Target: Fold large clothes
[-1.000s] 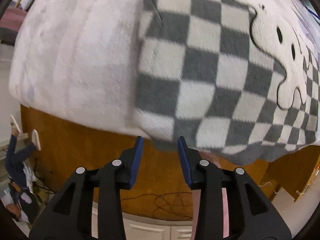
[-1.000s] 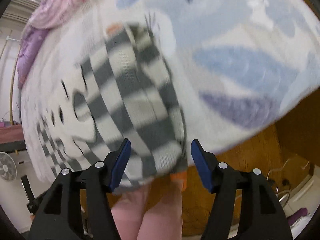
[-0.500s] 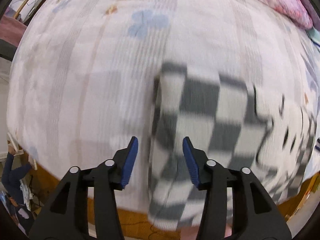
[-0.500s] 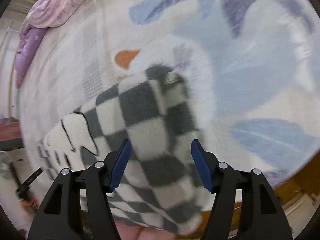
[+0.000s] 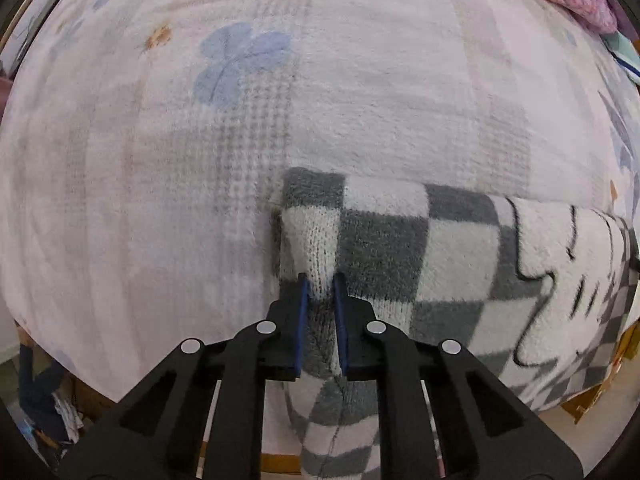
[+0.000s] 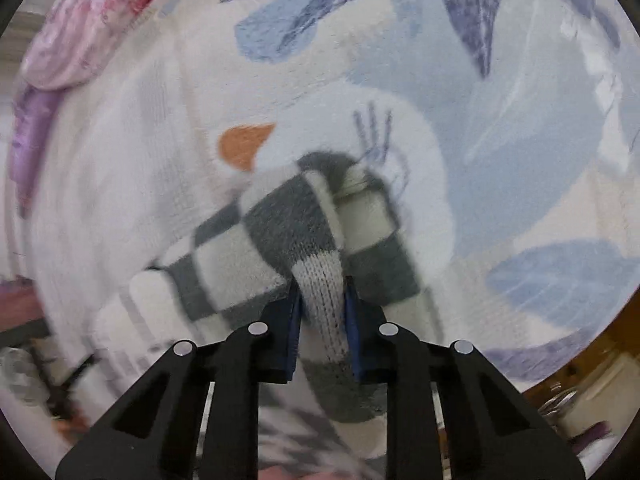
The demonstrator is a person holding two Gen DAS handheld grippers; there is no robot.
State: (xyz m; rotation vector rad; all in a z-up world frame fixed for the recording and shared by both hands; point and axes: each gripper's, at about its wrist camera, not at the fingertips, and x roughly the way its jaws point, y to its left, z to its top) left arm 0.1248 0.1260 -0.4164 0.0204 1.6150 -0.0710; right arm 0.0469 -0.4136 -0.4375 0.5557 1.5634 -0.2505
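A grey-and-white checkered fleece garment (image 5: 420, 248) with a white cartoon patch lies on a pale bed cover (image 5: 200, 160). My left gripper (image 5: 319, 280) points down at the garment's left edge, its jaws closing with a pinched fold of the knit hem between the blue pads. In the right wrist view the same checkered garment (image 6: 280, 232) bunches up on a blue-patterned part of the cover. My right gripper (image 6: 322, 284) is closing on a ridge of its white knit edge, which the pads squeeze.
Pink and purple bedding (image 6: 72, 40) is heaped at the far side of the bed. The wooden bed frame (image 5: 280, 460) shows below the cover's near edge. Floor clutter (image 5: 40, 392) lies at the lower left.
Both grippers came down from the bed's edge onto the garment. Their jaws went from wide apart to pinched on the garment's hem, one at each side.
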